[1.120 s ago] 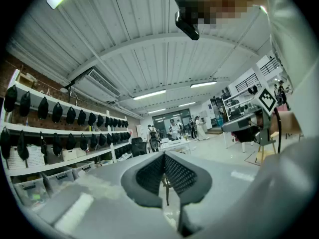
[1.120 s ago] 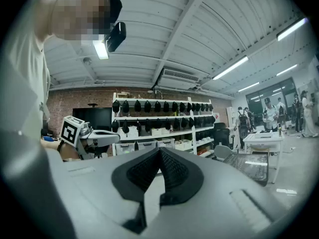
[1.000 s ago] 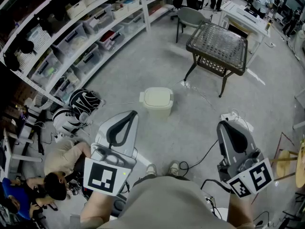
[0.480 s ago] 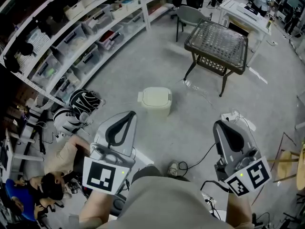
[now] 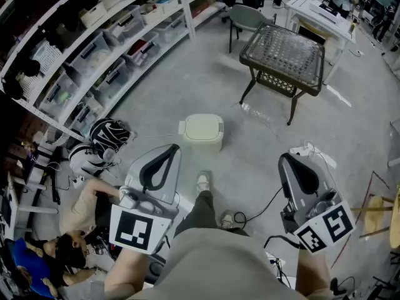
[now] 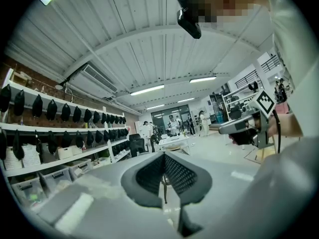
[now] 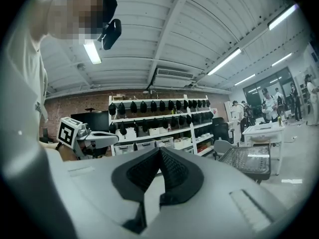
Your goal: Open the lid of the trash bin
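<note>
A second before, both of the person's feet were tucked in close under the body. Now one leg had stepped out, and its shoe (image 5: 203, 181) sat on the floor (image 5: 187, 80) near the trash bin (image 5: 201, 137), but not touching it. The bin had slid a little toward the top left of the head view. It stood alone on the floor, well ahead of both grippers, with its pale lid (image 5: 202, 127) shut flat on top.

The left gripper (image 5: 172, 147) and the right gripper (image 5: 285, 160) were held in about the same spots as before. Each one had its jaws closed tip to tip, with nothing held between them.

The person's body covered the bottom of the head view and hid the hands. Only the top and one side of the bin showed, so its other sides could not be seen. Another person (image 5: 75, 214) low on the left was partly cut off by the edge. The two gripper views pointed up at the roof and the shelves (image 5: 94, 52).
</note>
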A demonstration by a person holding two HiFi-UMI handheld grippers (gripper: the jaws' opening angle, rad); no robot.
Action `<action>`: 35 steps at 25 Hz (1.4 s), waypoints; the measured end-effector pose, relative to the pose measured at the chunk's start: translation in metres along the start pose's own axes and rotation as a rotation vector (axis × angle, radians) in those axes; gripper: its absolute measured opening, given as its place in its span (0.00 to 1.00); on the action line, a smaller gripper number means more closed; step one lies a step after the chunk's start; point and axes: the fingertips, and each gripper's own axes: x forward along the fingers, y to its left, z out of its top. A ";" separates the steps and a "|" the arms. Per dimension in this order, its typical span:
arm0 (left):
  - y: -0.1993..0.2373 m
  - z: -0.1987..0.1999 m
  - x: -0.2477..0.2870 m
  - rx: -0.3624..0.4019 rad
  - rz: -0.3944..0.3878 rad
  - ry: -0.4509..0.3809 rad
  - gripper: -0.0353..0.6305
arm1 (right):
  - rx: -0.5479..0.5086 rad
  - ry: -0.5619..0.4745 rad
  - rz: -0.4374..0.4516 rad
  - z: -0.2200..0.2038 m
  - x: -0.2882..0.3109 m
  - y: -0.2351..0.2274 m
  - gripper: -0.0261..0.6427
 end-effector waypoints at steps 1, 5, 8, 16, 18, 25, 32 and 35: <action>0.003 0.000 0.004 0.003 -0.006 -0.004 0.06 | 0.001 0.001 -0.005 0.000 0.003 -0.002 0.04; 0.017 -0.004 0.024 -0.004 -0.018 -0.016 0.06 | -0.001 0.012 -0.021 -0.003 0.024 -0.012 0.04; 0.035 -0.011 0.044 -0.009 -0.027 -0.011 0.06 | 0.001 0.025 -0.031 -0.006 0.047 -0.021 0.04; 0.114 -0.034 0.110 -0.037 -0.028 0.015 0.06 | 0.019 0.088 -0.036 -0.018 0.149 -0.048 0.04; 0.138 -0.042 0.127 -0.044 -0.027 0.028 0.06 | 0.020 0.105 -0.038 -0.020 0.179 -0.056 0.04; 0.215 -0.062 0.180 -0.044 -0.030 0.062 0.06 | 0.010 0.156 -0.058 -0.023 0.274 -0.075 0.04; 0.254 -0.075 0.211 -0.073 -0.027 0.073 0.06 | -0.013 0.161 -0.054 -0.013 0.325 -0.088 0.04; 0.256 -0.080 0.221 -0.079 -0.024 0.086 0.06 | -0.014 0.174 -0.049 -0.014 0.334 -0.098 0.04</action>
